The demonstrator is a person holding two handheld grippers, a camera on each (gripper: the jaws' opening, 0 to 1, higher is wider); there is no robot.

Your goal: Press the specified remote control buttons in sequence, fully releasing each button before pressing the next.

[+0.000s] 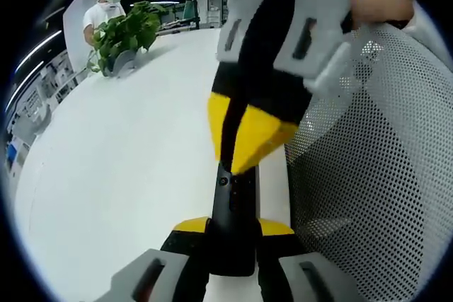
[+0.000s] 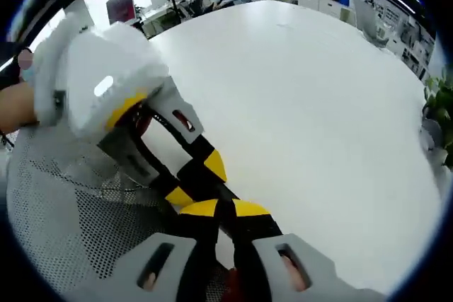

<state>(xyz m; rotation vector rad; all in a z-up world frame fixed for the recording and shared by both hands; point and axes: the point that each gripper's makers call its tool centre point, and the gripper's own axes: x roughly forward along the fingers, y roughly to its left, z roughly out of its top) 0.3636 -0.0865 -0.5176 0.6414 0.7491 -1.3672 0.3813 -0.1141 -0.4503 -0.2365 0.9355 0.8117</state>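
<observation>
While the left tool (image 1: 232,230) clamps the black remote (image 1: 233,210) at the bottom centre of the left gripper view, the right tool (image 1: 244,150) comes down from the top, its yellow tips pinched together right at the remote's far end. In the right gripper view, the right tool (image 2: 223,210) sits bottom centre, meeting the left tool (image 2: 202,175) there. A mesh chair back (image 1: 368,175) crowds the right side by the bench (image 1: 134,167) edge. Wide bare white bench opens to the left, a potted plant (image 1: 126,37) far at upper left.
</observation>
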